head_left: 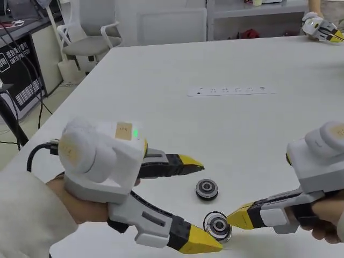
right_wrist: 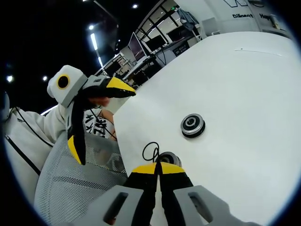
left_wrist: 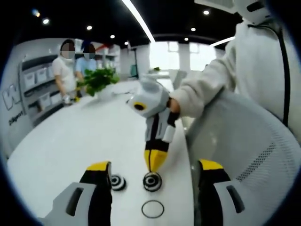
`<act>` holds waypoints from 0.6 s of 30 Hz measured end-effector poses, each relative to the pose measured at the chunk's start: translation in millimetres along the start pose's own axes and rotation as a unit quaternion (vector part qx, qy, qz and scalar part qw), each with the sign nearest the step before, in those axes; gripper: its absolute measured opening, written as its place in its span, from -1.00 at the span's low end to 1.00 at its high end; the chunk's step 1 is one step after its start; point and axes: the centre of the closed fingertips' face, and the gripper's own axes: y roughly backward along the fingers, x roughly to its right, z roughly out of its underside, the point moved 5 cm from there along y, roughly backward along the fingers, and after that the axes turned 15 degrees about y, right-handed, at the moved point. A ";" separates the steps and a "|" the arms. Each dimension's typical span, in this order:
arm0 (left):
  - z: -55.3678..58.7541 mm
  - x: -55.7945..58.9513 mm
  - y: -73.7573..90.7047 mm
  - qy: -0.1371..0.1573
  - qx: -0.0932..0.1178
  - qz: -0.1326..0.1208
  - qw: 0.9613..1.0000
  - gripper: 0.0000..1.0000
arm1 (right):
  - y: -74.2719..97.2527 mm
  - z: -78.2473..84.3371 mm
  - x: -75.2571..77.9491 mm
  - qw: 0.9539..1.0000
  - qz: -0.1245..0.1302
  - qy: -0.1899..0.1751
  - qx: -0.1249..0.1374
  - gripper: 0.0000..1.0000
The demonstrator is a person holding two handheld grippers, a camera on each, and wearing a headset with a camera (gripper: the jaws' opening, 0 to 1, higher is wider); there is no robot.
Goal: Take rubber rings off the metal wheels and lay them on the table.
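Scanning the head view, left side: your left gripper (head_left: 196, 201) fills the lower left, jaws spread wide, gripping nothing.
Head view, right side: your right gripper (head_left: 232, 217) comes in from the lower right, jaws pressed together, tip touching the near wheel (head_left: 217, 224) at bottom centre.
Head view, second wheel: the far wheel (head_left: 207, 189) sits just above the near wheel, apart from both grippers, on the white table (head_left: 161, 97).
Left gripper view, ring: one thin rubber ring (left_wrist: 153, 209) lies flat at bottom centre, between your own open jaws and just below the near wheel. The table edge runs close on its right.
Left gripper view, other tool: your right gripper points down from centre frame onto the near wheel.
Right gripper view, jaws: they are closed at bottom centre with nothing visible between them. The near wheel is just beyond the tips, the rubber ring to its left, the far wheel at centre right.
Rings remaining: the far wheel's rim looks dark, but I cannot tell for the near wheel.
Risk, skid: nothing clamps the near wheel, so a prying push from your closed tip would likely slide or roll it away.
Risk, edge: the rubber ring lies near the table edge, and a careless jaw sweep could knock it off.
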 end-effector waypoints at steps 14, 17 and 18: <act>10.5 -9.9 62.2 0.016 0.012 -0.076 0.997 0.73 | 0.5 -9.7 -6.6 1.000 -0.009 0.003 0.013 -1.00; 15.3 -8.1 71.7 0.021 0.014 -0.086 0.996 0.77 | 0.9 -11.4 -7.6 1.000 -0.009 0.003 0.016 -1.00; 16.6 -7.8 74.1 0.022 0.014 -0.089 0.996 0.78 | 0.9 -11.8 -7.8 1.000 -0.009 0.003 0.017 -1.00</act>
